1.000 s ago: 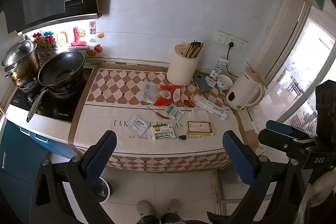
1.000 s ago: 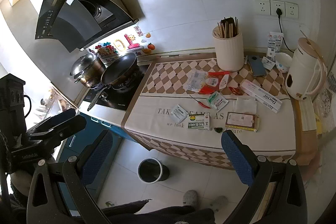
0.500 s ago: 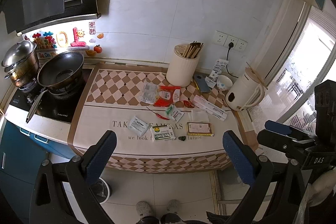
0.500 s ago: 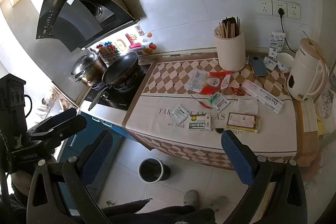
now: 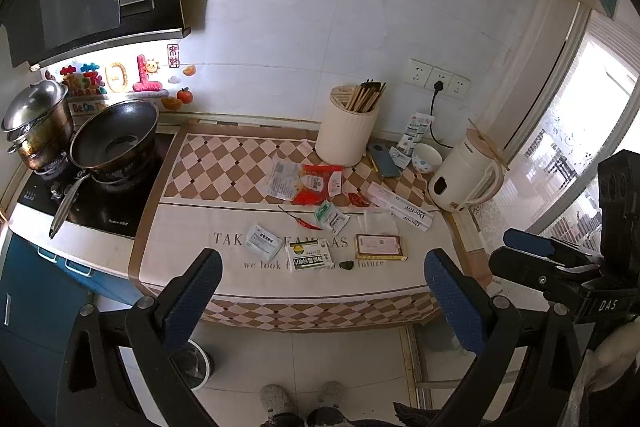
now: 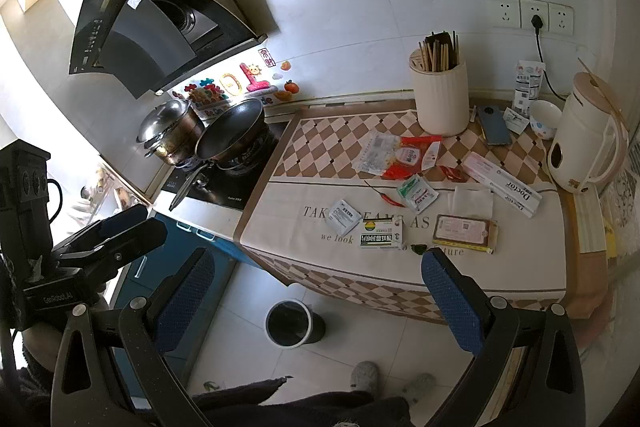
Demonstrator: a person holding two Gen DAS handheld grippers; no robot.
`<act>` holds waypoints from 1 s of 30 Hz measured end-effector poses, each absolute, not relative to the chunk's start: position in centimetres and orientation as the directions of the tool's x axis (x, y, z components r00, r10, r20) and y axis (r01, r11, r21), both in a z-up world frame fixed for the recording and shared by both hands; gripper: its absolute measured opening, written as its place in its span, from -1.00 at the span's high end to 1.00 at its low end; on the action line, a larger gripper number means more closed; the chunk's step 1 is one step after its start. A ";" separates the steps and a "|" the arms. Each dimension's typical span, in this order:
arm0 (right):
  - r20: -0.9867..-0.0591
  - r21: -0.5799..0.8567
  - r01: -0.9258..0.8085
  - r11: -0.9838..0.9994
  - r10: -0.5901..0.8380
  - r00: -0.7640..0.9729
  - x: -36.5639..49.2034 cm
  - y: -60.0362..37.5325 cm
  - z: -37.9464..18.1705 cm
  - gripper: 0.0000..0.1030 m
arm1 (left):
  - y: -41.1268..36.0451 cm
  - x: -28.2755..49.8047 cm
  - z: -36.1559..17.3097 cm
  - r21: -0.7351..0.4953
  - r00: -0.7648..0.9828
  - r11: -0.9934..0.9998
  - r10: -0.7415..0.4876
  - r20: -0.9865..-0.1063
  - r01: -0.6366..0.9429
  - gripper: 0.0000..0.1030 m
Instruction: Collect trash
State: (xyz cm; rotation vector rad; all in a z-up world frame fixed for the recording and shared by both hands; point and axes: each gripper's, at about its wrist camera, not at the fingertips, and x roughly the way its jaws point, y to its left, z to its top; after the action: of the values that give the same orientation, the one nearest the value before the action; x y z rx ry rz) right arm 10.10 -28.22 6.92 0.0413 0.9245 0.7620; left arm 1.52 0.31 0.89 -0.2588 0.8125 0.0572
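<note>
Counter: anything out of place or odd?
Yes. Wrappers and sachets litter the cloth: a torn red packet, a loose chili and a small dark scrap near the front edge. The bin sits on the floor, below.

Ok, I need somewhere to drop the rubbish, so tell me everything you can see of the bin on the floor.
The bin is a small round can, dark inside with a pale rim and dark outer wall. It stands upright and open, with no lid, on the pale floor tiles just in front of the counter's hanging checked cloth. Nothing touches it; whether it holds anything cannot be told.
</note>
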 end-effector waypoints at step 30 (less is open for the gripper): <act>-0.706 0.347 -0.574 0.742 0.609 0.361 10.4 -27.9 7.1 -1.00 | -1.1 2.5 0.7 -0.228 0.686 0.963 -0.069 -0.724 -0.144 -1.00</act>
State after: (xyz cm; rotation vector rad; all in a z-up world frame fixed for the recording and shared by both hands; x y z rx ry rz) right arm 10.41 -27.91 7.09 0.0432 0.9288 0.7622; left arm 2.50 -1.07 0.72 -0.2779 0.8162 0.0423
